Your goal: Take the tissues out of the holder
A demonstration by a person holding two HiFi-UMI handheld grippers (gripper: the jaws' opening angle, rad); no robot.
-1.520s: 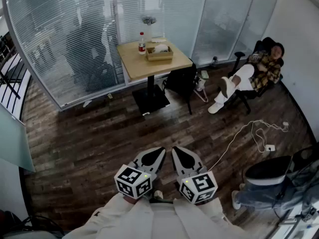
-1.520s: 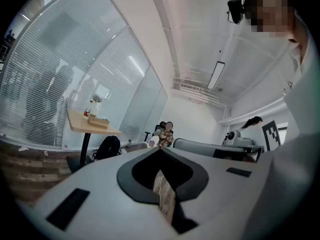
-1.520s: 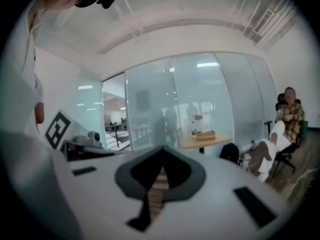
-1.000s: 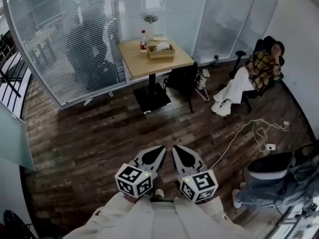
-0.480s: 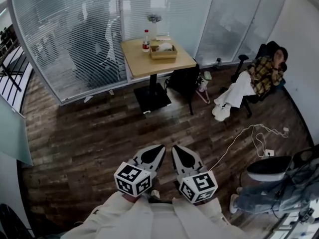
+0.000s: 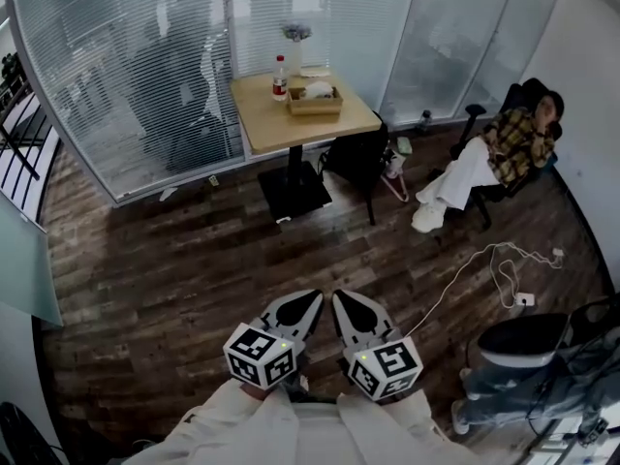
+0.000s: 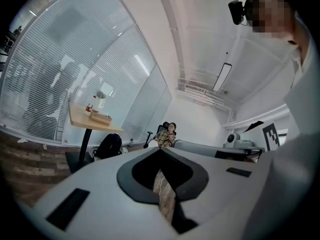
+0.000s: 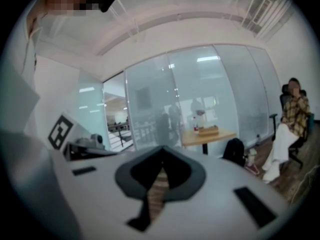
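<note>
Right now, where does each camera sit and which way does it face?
Head view: on the person's head, looking steeply down at the floor and far table with the tissue holder; white clothing, left gripper and right gripper at the bottom.
Left gripper view: on that gripper, along its shut jaws toward the table; white clothing at right.
Right gripper view: on that gripper, along its shut jaws toward the table; white clothing at left.
Shared: all show the table and seated person.
</note>
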